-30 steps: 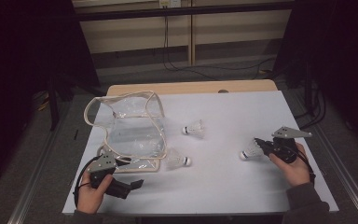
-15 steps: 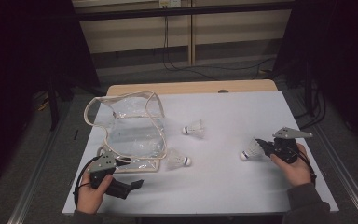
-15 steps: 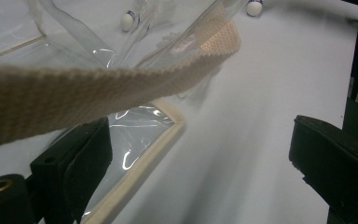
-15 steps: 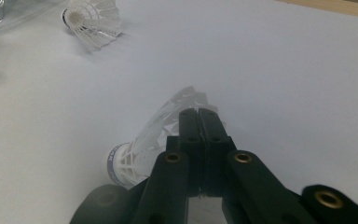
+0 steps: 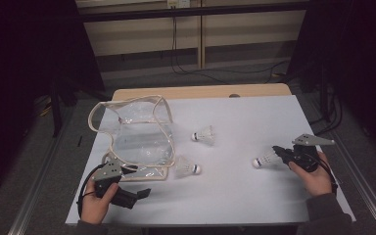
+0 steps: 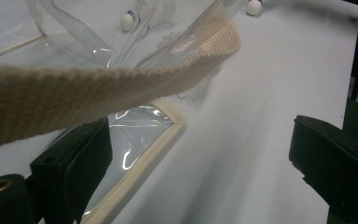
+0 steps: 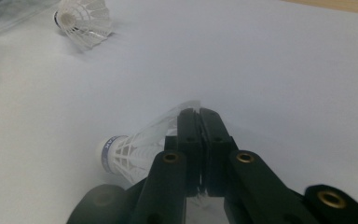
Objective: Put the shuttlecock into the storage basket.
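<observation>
Your right gripper (image 5: 280,152) at 4 o'clock is clamped on a shuttlecock (image 5: 264,159); your left gripper (image 5: 136,180) at 7 o'clock stands apart beside the clear bag (image 5: 137,139).

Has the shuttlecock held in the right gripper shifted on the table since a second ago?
No. The held shuttlecock lies at the same spot right of the shuttlecock at the table's middle, and the right gripper is shut on its skirt.

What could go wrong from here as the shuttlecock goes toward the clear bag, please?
The right gripper pinches only the thin feather skirt of the shuttlecock, so the feathers may crush or slip free. The left gripper stands open beside the clear bag, its strap unheld, so the floppy mouth may sag shut.
</observation>
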